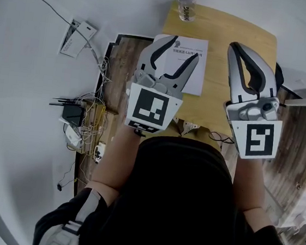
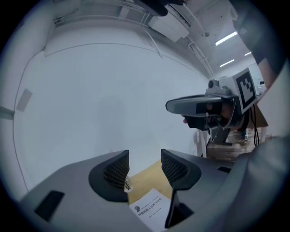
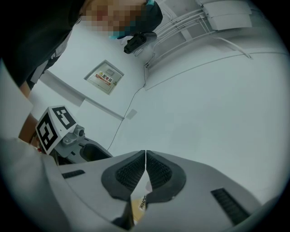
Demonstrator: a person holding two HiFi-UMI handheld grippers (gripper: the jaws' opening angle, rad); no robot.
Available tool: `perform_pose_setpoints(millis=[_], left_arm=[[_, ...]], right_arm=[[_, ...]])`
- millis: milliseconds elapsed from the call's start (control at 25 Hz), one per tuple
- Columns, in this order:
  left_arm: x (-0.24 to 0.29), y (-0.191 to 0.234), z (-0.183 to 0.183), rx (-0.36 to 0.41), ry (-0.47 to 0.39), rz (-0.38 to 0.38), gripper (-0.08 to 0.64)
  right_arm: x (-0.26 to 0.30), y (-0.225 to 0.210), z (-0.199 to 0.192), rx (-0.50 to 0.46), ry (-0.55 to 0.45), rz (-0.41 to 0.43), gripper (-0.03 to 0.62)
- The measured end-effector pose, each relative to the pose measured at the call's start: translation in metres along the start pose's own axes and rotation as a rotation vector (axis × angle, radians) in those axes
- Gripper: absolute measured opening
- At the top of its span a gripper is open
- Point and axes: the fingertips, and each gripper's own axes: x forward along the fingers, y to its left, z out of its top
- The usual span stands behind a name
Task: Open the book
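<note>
1. Left of the left tongs, a tangle of cables point(image 1: 84, 122) lies on the floor beside the surface.
2. The left tongs point(image 1: 186, 46) are released: in the left gripper view point(image 2: 145, 165) the two jaws stand well apart with nothing between the pads. They are held over the book and grasp nothing.
3. The book point(image 1: 198, 69) lies closed and flat, white cover up, on the near left part of the wooden surface point(image 1: 229, 29). It sits directly beneath the left tongs and shows in the gap between their jaws point(image 2: 149, 210).
4. The book's long axis runs away from the person, roughly in line with the left tongs. The printed title is at the far end, just past the jaw tips.
5. A clear bottle point(image 1: 186, 2) stands upright at the far edge of the surface, beyond the left tongs and the book.
6. The right tongs point(image 1: 236, 46) are clenched: in the right gripper view point(image 3: 145, 158) the pads meet along a thin seam, holding nothing. They hang over bare wood just to the right of the book, apart from it.
</note>
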Motion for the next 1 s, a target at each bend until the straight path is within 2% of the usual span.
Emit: perform_pose_setpoints(millis=[120, 280, 400, 520, 760, 1000], left_arm=[[-0.006, -0.002, 0.021, -0.017, -0.078, -0.001, 0.221], [-0.011, -0.011, 0.041, 0.022, -0.143, -0.009, 0.198], [-0.016, -0.013, 0.051, 0.024, -0.191, -0.017, 0.163], [-0.021, -0.008, 0.053, 0.035, -0.191, 0.009, 0.136], [-0.028, 0.001, 0.056, 0.029, -0.216, 0.058, 0.023], [-0.034, 0.001, 0.062, 0.029, -0.255, 0.048, 0.011]], right_arm=[[-0.001, 0.000, 0.003, 0.015, -0.012, 0.008, 0.031], [-0.006, 0.000, 0.010, 0.101, -0.027, 0.020, 0.031], [-0.003, 0.004, 0.017, 0.097, -0.040, 0.030, 0.031], [-0.002, 0.007, 0.020, 0.093, -0.048, 0.040, 0.032], [0.000, 0.016, 0.016, 0.091, -0.040, 0.075, 0.031], [0.000, 0.026, 0.017, 0.064, -0.034, 0.115, 0.031]])
